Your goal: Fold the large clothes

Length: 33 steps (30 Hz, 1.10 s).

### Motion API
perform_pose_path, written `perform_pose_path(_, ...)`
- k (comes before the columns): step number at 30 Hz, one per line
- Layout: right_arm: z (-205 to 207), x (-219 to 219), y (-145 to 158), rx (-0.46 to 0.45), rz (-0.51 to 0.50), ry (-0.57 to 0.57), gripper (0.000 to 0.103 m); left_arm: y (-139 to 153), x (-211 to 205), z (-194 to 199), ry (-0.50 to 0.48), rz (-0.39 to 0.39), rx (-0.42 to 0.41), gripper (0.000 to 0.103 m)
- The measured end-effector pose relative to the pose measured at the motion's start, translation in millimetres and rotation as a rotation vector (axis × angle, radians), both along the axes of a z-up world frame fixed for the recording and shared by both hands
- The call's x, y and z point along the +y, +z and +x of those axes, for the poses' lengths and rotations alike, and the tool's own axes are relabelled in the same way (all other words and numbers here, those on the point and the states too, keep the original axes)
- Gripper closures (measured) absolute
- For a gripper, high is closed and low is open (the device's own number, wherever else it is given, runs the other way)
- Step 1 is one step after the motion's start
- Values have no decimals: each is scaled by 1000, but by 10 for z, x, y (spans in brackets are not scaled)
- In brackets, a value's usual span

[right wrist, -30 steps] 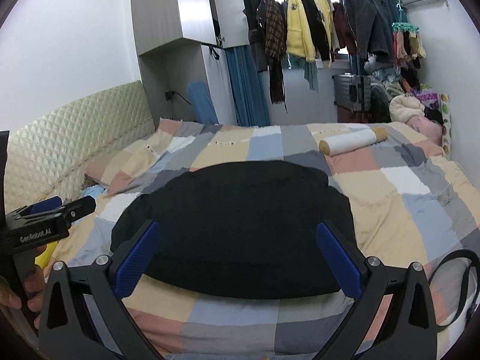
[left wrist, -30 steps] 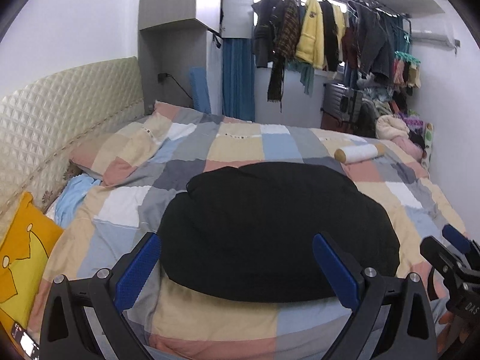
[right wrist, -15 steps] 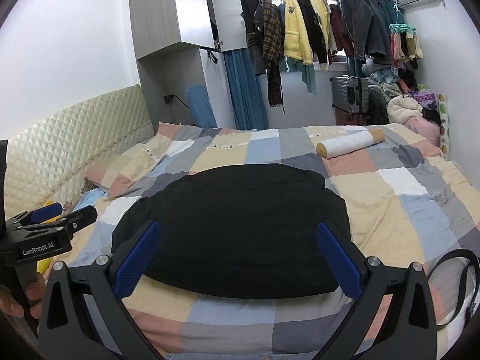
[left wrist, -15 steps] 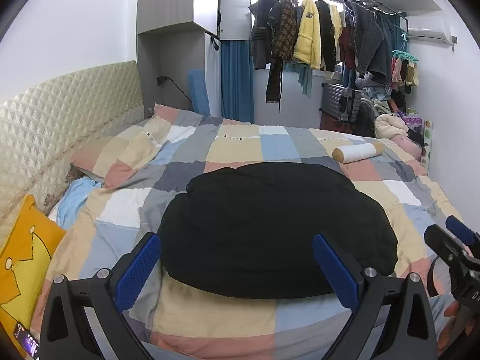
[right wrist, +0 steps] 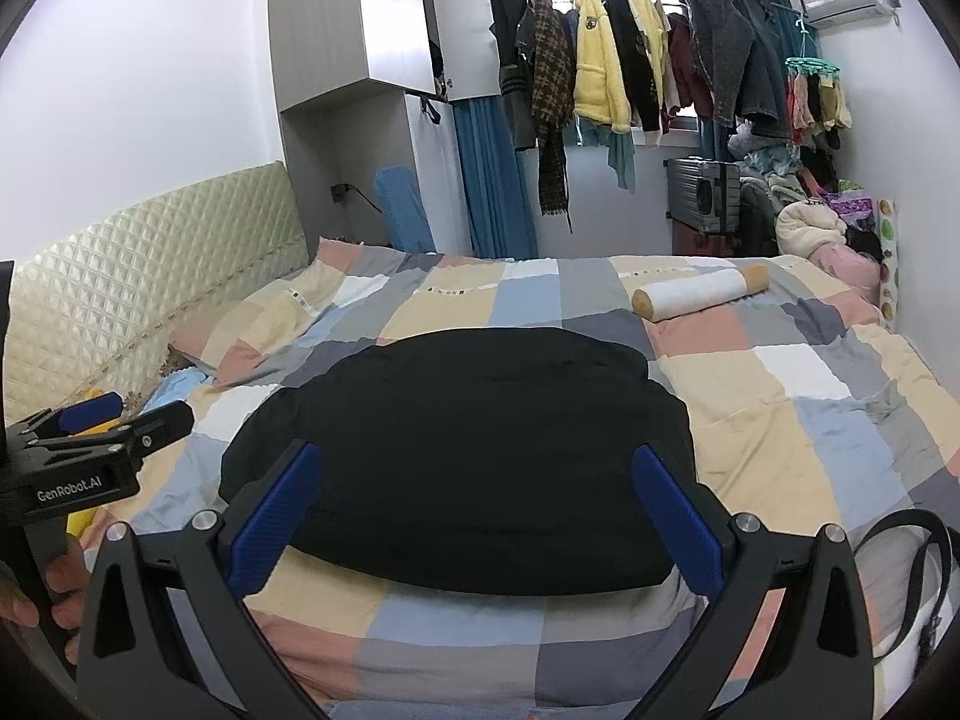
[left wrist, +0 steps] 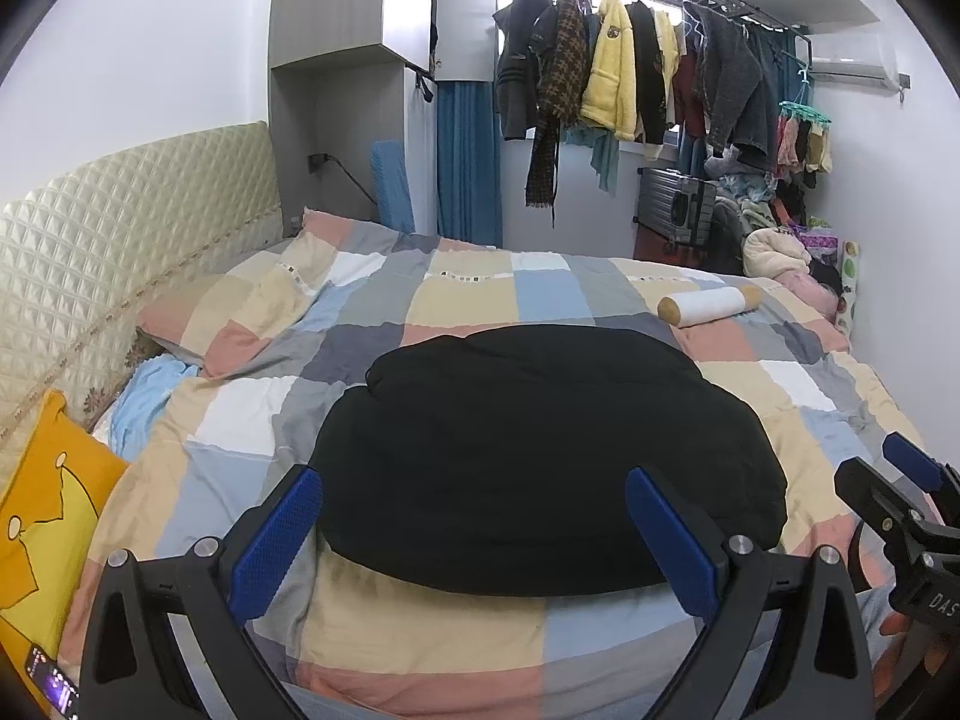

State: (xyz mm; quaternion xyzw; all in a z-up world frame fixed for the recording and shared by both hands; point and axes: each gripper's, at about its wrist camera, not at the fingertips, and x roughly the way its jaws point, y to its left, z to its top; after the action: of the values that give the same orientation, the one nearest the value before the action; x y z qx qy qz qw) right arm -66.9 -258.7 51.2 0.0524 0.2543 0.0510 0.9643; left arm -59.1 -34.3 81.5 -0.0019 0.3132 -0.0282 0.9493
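Note:
A large black garment (left wrist: 540,450) lies folded into a rounded bundle in the middle of the bed, on the patchwork quilt (left wrist: 468,300); it also shows in the right wrist view (right wrist: 468,450). My left gripper (left wrist: 474,531) is open and empty, held above the bundle's near edge. My right gripper (right wrist: 480,510) is open and empty, likewise above the near edge. Each gripper shows at the side of the other's view: the right one (left wrist: 906,498) and the left one (right wrist: 102,426).
A white rolled bolster (right wrist: 696,294) lies on the far right of the bed. A quilted headboard (left wrist: 120,252) and yellow cushion (left wrist: 42,510) are at the left. Clothes hang on a rack (right wrist: 630,78) beyond the bed. A black strap (right wrist: 900,570) lies at the right.
Both grippers have risen and tilted up a little, so more of the room shows. The black garment has not moved.

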Motion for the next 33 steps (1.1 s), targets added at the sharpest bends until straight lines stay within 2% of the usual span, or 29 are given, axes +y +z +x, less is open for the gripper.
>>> perform_pose_path(33,-10,-17,-32,18,-2,-1,0,51,145,-51,21,-36,-4,1)
